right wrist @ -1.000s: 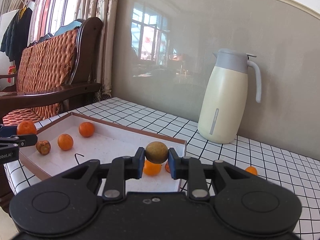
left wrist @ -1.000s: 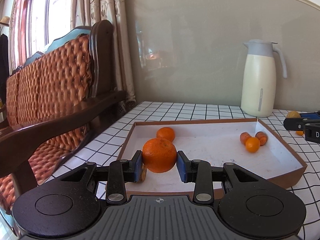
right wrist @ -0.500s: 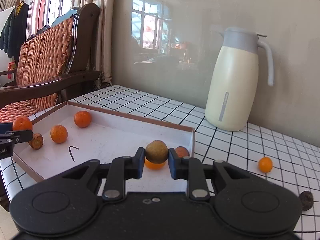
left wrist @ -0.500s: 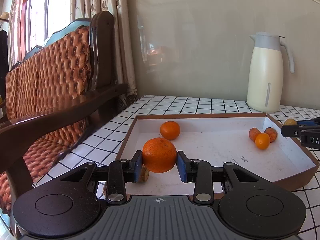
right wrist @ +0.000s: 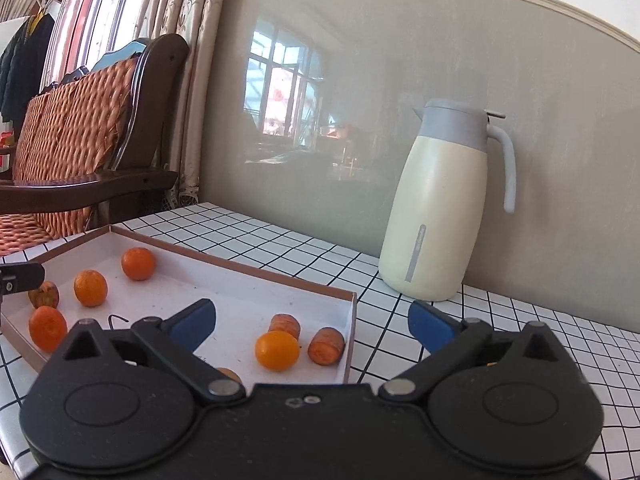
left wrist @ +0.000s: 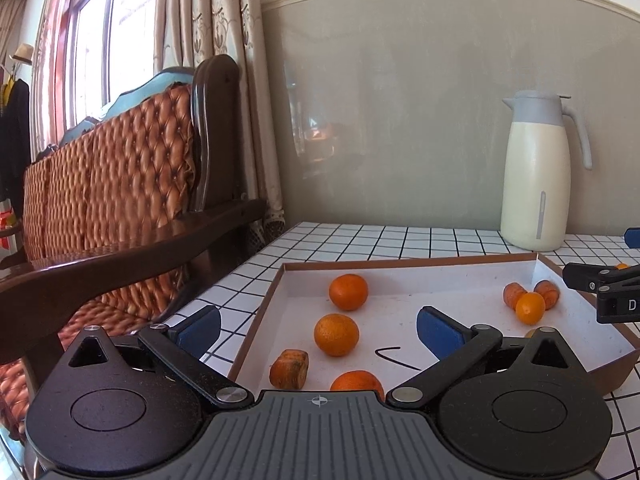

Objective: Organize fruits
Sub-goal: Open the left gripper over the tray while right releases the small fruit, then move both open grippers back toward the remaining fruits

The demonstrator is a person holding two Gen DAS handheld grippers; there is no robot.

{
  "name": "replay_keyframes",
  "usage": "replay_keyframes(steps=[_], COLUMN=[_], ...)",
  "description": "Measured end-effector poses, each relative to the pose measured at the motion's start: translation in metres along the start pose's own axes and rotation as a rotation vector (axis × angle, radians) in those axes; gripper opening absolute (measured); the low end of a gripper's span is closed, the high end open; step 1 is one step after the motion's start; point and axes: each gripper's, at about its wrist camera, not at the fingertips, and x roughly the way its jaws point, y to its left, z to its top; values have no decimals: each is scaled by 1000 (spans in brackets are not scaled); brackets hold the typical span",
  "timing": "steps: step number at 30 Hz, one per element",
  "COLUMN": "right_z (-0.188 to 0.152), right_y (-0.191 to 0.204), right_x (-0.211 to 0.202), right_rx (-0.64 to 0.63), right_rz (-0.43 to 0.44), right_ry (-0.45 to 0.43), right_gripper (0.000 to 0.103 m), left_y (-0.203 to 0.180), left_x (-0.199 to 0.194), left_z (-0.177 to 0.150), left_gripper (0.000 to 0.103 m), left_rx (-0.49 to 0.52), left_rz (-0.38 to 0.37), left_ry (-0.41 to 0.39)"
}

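Both grippers hover over the tray (left wrist: 592, 304), jaws spread wide with nothing between them; the left gripper (left wrist: 319, 326) and the right gripper (right wrist: 312, 320) have both just been opening.

Fruit in the tray, which sits at the worktop's (right wrist: 280, 240) left edge by the wooden bench (left wrist: 132, 184):
- Left end: three oranges. One (left wrist: 348, 291) toward the far wall, one (left wrist: 336, 334) mid, one (left wrist: 357, 384) at the near edge, half hidden behind the left gripper body.
- A brownish stubby piece (left wrist: 289, 368) just beside the near orange; it looks dried or bruised, type unclear.
- Right corner: a small bright orange (right wrist: 277, 350) touching or just beside two ridged orange-brown pieces (right wrist: 326, 345) and (right wrist: 285, 325).
- Another bit of orange (right wrist: 228, 374) peeks out at the right gripper's body, mostly hidden.

Handling, as judgement:
- The oranges look light, round and firm, with slightly giving skin, so they will roll on the smooth tray floor.
- Grip across the widest middle, pads on opposite sides, with modest squeeze to avoid bruising.
- The small bright one needs the jaws well centred or it squirts out.
- The ridged pieces look softer; take them across the short axis.

A dark hook-shaped mark (left wrist: 394, 356) lies on the tray floor. A cream jug (right wrist: 444, 216) stands at the worktop's back edge, well apart from the tray.
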Motion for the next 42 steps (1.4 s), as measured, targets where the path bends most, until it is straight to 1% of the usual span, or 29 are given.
replay_keyframes(steps=[3, 7, 11, 15, 18, 24, 28, 33, 34, 35, 36, 37, 39, 42], right_z=[0, 0, -2, -1, 0, -1, -1, -5, -6, -7, -8, -9, -9, -11], right_y=[3, 7, 10, 6, 2, 0, -6, -16, -18, -20, -20, -22, -25, -35], right_x=[1, 1, -3, -6, -7, -10, -10, -10, -11, -13, -15, -18, -23, -26], right_rx=[-15, -25, -19, 5, 29, 29, 44, 63, 63, 59, 48, 39, 33, 47], right_rz=[-13, -32, -90, -82, -61, -60, -56, -62, -59, -56, -64, -75, -78, -84], right_ry=[7, 17, 9, 13, 30, 50, 78, 121, 121, 121, 114, 100, 86, 88], right_gripper=[97, 97, 97, 97, 97, 97, 97, 97, 97, 97, 97, 97, 97, 97], left_y=[-1, -2, 3, 4, 4, 1, -6, -19, -20, -21, -23, -27, -36, -51], left_x=[-3, -8, -11, -16, -20, -20, -20, -25, -25, -25, -24, -25, -26, -29], left_z=[-1, 0, 4, 4, 2, 5, 6, 6, 7, 7, 8, 8, 8, 8], left_gripper=[103, 103, 103, 103, 103, 103, 103, 103, 103, 103, 103, 103, 103, 103], left_rx=[5, 25, -28, -67, -65, -35, -16, 5, -1, -10, -16, -13, 7, 33], left_rz=[10, 50, 95, 179, 189, 191, 162, 107, 87, 51, 8, -13, -28, -14], left_ry=[-12, -27, -34, -78, -98, -61, -47, -58, -52, -39, -25, -15, -17, -26])
